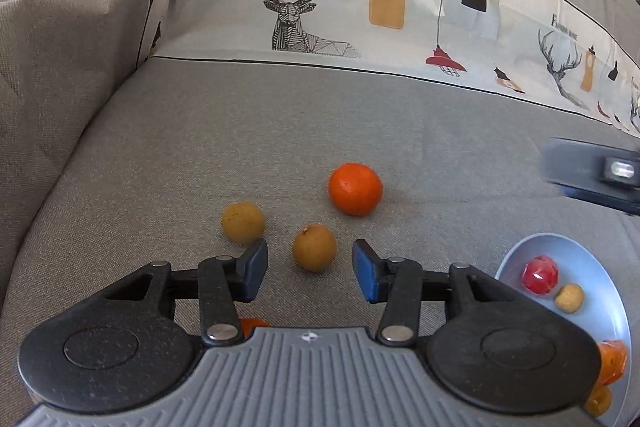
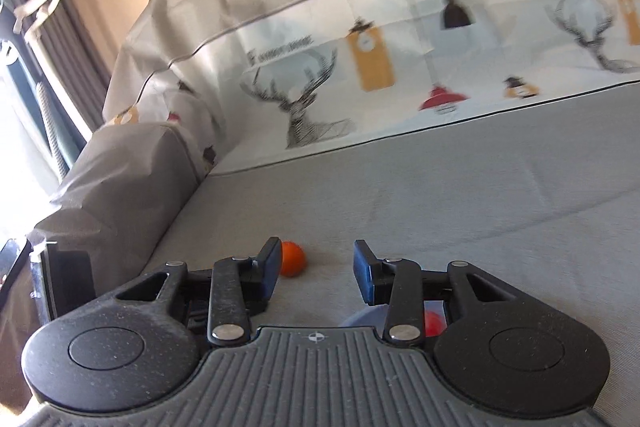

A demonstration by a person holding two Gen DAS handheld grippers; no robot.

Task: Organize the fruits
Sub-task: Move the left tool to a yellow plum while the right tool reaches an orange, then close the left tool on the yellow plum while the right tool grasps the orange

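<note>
Grey sofa seat: brown longan framed between spread left gripper fingers, untouched; orange just beyond, bowl right. Right gripper parted, empty.

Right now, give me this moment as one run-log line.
left gripper: open, straddling tan fruit | right gripper: open, empty | orange: on sofa | plate: holds fruit

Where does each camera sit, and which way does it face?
Left wrist: on the left hand-held gripper, open, looking down at a tan fruit, an orange and a bowl on the sofa.
Right wrist: on the right hand-held gripper, open, facing the sofa backrest.
Shared: orange, backrest.
</note>
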